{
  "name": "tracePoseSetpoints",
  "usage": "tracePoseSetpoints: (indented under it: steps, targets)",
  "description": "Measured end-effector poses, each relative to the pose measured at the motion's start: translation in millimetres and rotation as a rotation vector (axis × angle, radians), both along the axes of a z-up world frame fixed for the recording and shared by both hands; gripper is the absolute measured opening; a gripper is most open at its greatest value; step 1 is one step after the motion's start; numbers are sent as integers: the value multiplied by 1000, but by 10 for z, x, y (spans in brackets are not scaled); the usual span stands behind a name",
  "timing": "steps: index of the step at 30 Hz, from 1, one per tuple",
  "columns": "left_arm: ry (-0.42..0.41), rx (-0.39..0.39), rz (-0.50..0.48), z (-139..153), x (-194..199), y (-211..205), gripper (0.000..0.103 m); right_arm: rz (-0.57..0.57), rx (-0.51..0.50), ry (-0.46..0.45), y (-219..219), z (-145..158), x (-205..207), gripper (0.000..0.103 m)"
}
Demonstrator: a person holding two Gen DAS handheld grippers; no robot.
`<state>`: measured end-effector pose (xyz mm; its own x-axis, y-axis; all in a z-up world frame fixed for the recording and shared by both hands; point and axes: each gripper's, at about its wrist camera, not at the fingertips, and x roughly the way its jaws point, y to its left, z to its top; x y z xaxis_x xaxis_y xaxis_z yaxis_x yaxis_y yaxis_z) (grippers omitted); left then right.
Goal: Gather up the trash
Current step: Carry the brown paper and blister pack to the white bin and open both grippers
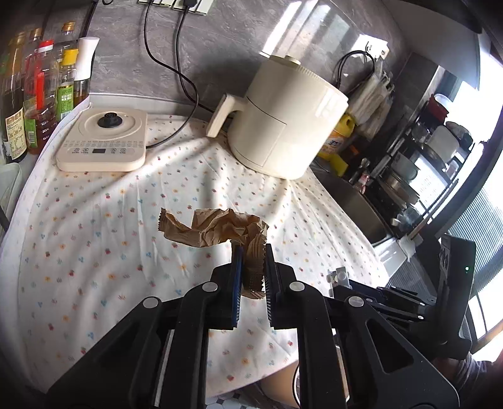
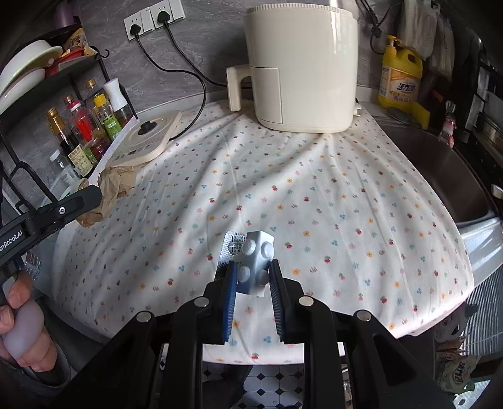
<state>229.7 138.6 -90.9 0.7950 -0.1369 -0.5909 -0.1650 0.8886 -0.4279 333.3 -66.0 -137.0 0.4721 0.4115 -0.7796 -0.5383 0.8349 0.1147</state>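
A home kitchen is shown. A counter is covered by a white flowered cloth (image 2: pixel 314 195), on which a cream air fryer (image 2: pixel 301 66) and a flat kettle base (image 2: pixel 147 138) are set. Bottles of oil and sauce (image 1: pixel 37 94) are lined up along a grey stone-look wall fitted with sockets (image 2: pixel 154 17). A steel sink (image 2: pixel 446 170), a yellow dish soap bottle (image 2: pixel 399 75) and a rack of plates (image 2: pixel 28 66) are seen alongside.
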Motion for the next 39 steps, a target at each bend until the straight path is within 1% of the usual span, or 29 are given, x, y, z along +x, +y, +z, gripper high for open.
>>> tracePoseSetpoints:
  steps: [9,17,22,26,34,39]
  targets:
    - [49,10,-29,-94,-248,-677,13,-52,7,52,-791,-197,-269,21]
    - [112,-12,-47,-378,-414,-1280,13,-69,-12,112,-1431,-518,-495,21]
    - [144,-39,-71,-592,-480,-1660,13,-97,-49,145,-1845,-761,-643,21]
    - [173,-40,-139,-762,-502,-2024,13,-165,-48,151,-2262,-854,-783,21]
    - [281,-83,-322,-1282,-429,-2821,13,-341,-71,201,-3188,-1095,-1118,21]
    - [305,-92,-421,-1432,-338,-3241,13,-411,-74,205,-3531,-1121,-1317,21]
